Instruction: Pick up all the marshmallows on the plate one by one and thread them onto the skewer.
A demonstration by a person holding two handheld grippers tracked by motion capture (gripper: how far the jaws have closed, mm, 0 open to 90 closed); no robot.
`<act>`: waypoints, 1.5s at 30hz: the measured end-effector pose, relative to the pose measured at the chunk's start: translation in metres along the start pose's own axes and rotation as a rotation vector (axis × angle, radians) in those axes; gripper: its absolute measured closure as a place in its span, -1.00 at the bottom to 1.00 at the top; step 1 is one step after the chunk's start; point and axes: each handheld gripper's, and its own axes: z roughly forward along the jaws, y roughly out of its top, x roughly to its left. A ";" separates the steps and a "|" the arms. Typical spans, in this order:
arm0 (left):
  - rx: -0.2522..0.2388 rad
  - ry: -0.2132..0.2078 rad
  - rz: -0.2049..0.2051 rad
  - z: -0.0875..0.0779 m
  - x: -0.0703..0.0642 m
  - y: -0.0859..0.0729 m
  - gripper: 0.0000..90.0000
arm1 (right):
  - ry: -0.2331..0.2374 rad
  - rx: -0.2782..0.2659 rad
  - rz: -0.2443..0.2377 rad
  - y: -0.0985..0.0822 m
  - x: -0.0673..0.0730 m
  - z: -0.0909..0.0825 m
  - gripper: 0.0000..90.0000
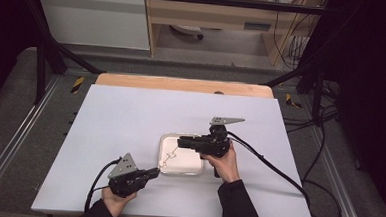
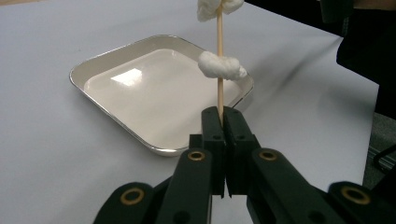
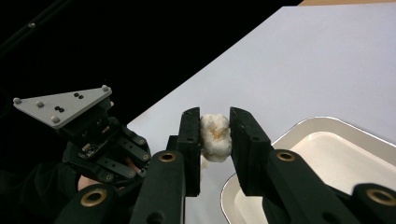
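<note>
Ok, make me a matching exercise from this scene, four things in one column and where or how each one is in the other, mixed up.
Things:
1. left gripper
2. right gripper
3. tray
4. lower white piece

States:
A. lies bare on the white table
B. shut on the wooden skewer
C. threaded on the skewer, above the black jaws
D. clamped on the top white piece

Pairs: 1-B, 2-D, 3-A, 4-C

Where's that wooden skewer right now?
The wooden skewer stands clamped in the left gripper, rising over the metal tray with a white lump threaded on it.
</note>
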 end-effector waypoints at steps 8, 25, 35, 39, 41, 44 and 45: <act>-0.005 -0.005 -0.002 0.001 0.000 0.000 0.97 | 0.005 0.017 0.003 -0.006 0.001 0.005 0.67; -0.019 -0.005 -0.002 0.001 0.003 0.001 0.97 | -0.060 -0.004 -0.075 -0.005 0.008 -0.001 0.02; -0.008 0.004 -0.010 0.001 0.004 0.000 0.96 | -0.198 0.055 -0.179 -0.014 0.008 -0.015 -0.65; -0.006 0.002 -0.012 0.001 0.005 0.000 0.96 | -0.253 0.069 -0.189 -0.020 0.004 -0.024 -0.79; 0.003 0.013 -0.017 0.000 0.005 0.000 0.96 | -0.278 0.077 -0.192 -0.023 0.001 -0.028 -0.86; 0.002 0.014 -0.018 -0.001 0.005 0.000 0.96 | -0.309 0.083 -0.190 -0.032 -0.005 -0.035 -0.91; 0.003 0.014 -0.018 -0.001 0.006 0.000 0.96 | -0.315 0.084 -0.189 -0.034 -0.007 -0.036 -0.92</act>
